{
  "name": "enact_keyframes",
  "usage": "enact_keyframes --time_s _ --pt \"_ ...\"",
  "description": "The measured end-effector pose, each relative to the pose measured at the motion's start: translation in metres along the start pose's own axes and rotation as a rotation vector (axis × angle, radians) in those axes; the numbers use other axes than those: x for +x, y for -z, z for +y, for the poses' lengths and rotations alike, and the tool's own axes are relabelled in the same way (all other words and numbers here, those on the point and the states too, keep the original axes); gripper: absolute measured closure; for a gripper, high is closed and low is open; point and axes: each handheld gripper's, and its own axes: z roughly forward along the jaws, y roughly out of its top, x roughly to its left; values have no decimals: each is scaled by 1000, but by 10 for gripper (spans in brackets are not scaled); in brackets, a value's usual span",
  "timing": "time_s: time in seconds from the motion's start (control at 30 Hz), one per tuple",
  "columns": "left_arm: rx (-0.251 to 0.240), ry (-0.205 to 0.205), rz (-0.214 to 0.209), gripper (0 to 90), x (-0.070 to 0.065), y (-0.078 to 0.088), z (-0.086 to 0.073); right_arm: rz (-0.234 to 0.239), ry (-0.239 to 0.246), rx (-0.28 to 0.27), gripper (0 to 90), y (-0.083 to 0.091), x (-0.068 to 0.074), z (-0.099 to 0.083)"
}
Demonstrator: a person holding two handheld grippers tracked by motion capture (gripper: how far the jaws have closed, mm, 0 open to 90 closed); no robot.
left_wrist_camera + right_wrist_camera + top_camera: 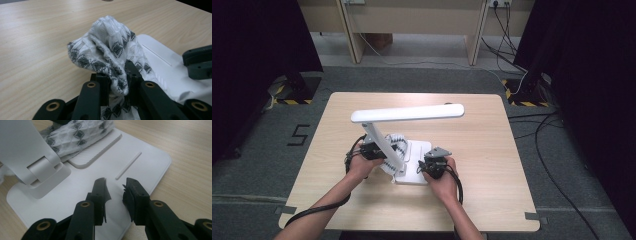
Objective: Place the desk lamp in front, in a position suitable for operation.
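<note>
A white desk lamp stands on the wooden desk, with its long head held level above its flat base. On the rear part of this base lies a white cloth with a dark diamond pattern. The left gripper has its fingers clenched on a bunched fold of this cloth, which rises above them. The right gripper hovers low over the front of the base, near the thin raised line on it. Its fingers stand a little apart and grasp nothing; whether they touch the base, I cannot tell. Both hands are close to the lamp's tilted stem.
</note>
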Motion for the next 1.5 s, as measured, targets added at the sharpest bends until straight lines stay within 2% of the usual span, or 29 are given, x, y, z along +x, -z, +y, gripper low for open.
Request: enact_keyframes --time_s 0.13,0.3,0.47,0.87,1.3,1.5 --pt "9 9 -7 769 -4 6 -5 1 3 -2 706 0 0 0" --pt "26 -1 -15 769 -12 14 -11 0 0 -7 712 0 1 -1" --pt "36 -2 -4 769 -17 22 -17 -3 0 -6 719 0 1 -1" --pt "63 -5 -24 770 -30 37 -31 -6 1 -5 729 0 2 -1" --pt "67 -19 -76 769 -45 58 -46 -8 3 -4 730 0 3 -1" --pt "57 -13 -102 769 -52 70 -55 -8 4 -3 730 0 3 -1"
